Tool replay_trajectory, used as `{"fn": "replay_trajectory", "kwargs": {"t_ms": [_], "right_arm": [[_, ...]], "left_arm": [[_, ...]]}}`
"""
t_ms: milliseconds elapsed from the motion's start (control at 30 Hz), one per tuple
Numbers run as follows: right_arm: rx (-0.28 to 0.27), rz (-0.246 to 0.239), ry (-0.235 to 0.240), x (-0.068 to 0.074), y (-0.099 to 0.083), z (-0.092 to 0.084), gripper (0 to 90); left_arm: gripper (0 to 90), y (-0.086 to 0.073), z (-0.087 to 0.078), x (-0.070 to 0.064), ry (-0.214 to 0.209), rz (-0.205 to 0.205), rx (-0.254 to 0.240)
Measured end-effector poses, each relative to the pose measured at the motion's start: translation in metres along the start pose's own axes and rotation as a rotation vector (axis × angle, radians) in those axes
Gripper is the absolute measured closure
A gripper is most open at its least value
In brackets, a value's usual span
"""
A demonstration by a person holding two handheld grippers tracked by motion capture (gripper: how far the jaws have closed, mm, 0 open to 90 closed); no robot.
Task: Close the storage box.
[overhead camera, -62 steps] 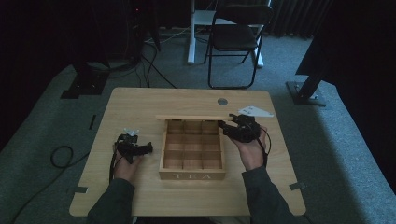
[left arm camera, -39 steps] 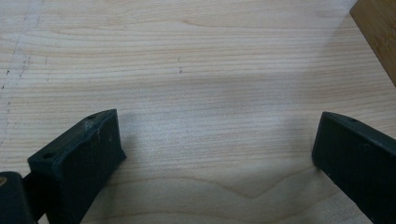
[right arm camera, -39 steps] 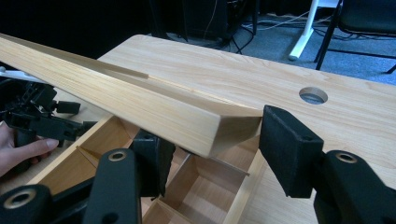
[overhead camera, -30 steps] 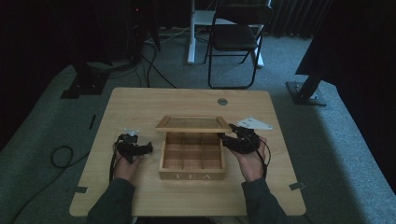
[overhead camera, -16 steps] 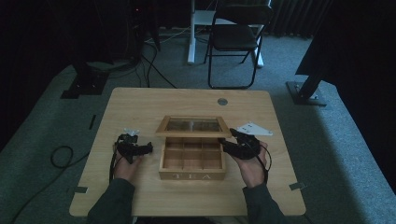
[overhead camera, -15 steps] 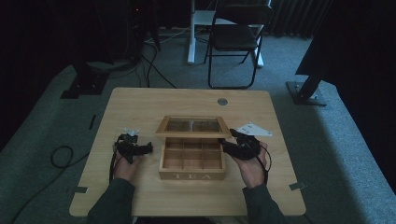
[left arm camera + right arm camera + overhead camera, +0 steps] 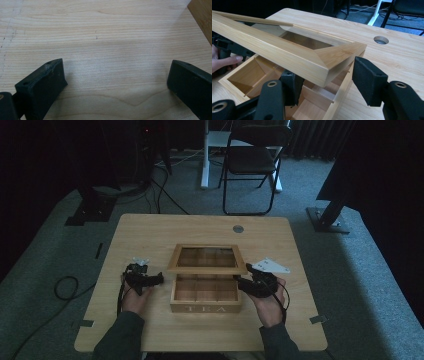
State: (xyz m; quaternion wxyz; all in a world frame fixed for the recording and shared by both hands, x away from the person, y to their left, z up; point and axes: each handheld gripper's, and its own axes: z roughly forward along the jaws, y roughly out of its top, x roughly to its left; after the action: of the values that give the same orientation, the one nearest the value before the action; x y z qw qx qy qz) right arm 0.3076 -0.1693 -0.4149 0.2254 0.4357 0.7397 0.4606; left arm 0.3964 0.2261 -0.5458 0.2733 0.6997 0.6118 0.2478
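Two views split my work: my right gripper (image 7: 324,82) stands part-open, its jaws just widening around the half-raised lid's (image 7: 287,53) corner over the tea box (image 7: 205,295). Farther left, my left gripper (image 7: 116,82) gapes wide above bare table (image 7: 105,37).

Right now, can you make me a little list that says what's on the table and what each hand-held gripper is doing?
box: wooden tea box with compartments, on the table
lid: windowed lid, half raised, tilted over the box
right hand-held gripper: at the lid's front corner, jaws have just been opening, corner between them, pads apart from it
left hand-held gripper: open, over bare table left of the box
white plate: flat on the table, right of the lid
hole: round hole near the table's far edge
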Motion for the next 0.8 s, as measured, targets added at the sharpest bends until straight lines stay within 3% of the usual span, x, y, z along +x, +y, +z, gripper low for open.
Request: {"fn": "replay_trajectory", "kwargs": {"t_ms": [800], "right_arm": [[0.018,-0.012,0.000,0.005,-0.024,-0.002,42.7]], "left_arm": [[1.6,0.000,0.000,0.000,0.000,0.004,0.003]]}}
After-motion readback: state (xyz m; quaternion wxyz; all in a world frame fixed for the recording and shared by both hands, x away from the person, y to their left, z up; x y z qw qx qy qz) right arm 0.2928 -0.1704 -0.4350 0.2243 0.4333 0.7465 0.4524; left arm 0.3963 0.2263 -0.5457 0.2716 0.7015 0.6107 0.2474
